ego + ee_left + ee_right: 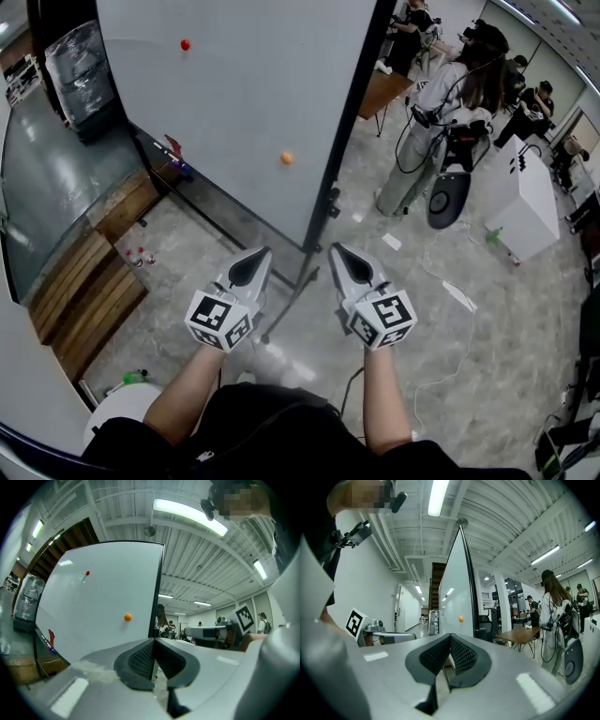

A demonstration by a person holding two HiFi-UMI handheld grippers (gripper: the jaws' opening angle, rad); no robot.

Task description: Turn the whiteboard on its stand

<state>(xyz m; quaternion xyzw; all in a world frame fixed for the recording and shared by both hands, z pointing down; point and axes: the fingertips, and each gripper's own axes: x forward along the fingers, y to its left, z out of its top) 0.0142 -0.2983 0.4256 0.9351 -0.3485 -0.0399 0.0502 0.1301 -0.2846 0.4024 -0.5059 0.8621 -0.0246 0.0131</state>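
White board (244, 103): upright, red magnet (185, 44), orange magnet (286, 158)
Left gripper (262, 252): jaws together, empty
Right gripper (336, 248): jaws together, empty

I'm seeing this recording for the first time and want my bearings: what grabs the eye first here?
A big whiteboard fills the head view's upper middle, with a red dot near its top and an orange dot lower down. Below it, the left gripper and right gripper, both shut and empty, point toward its dark edge.
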